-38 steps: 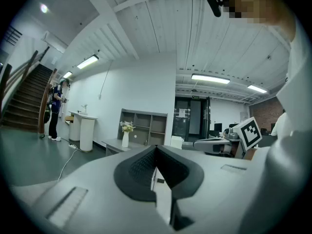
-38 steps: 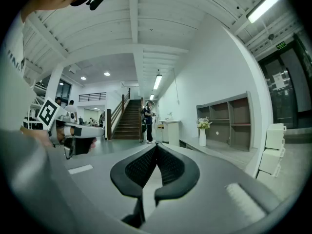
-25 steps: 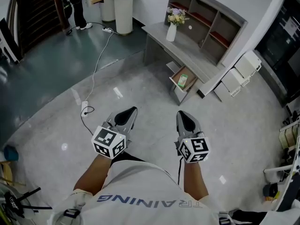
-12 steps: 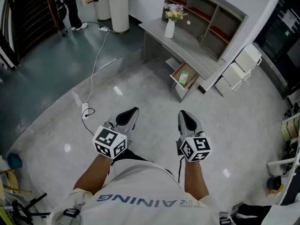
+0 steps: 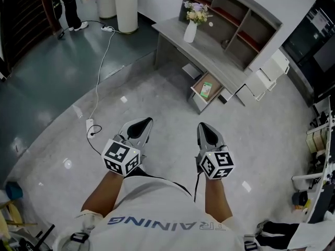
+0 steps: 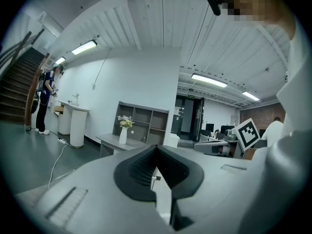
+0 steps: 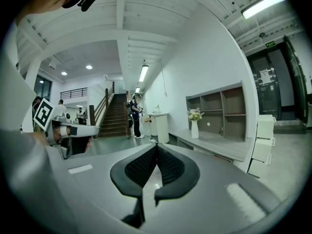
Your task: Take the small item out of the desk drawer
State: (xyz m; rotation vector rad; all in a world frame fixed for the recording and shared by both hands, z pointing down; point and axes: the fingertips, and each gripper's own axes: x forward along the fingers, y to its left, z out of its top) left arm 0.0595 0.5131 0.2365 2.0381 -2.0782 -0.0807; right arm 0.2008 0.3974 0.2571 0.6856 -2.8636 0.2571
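Slight advance: open grey drawer (image 5: 194, 94) with small green packet (image 5: 206, 90) still well ahead of left tool (image 5: 148, 121), right tool (image 5: 202, 125); both pressed together, empty.

the desk drawer (image 5: 197, 103) stands pulled well out from the front of the grey desk (image 5: 209, 48), below the desktop's near edge and toward its right end, showing a pale wooden inside between grey walls. the small item (image 5: 206, 90) lies flat on the drawer's floor, a little green and white pack, roughly in the middle of the drawer and clear of the desk's overhang.
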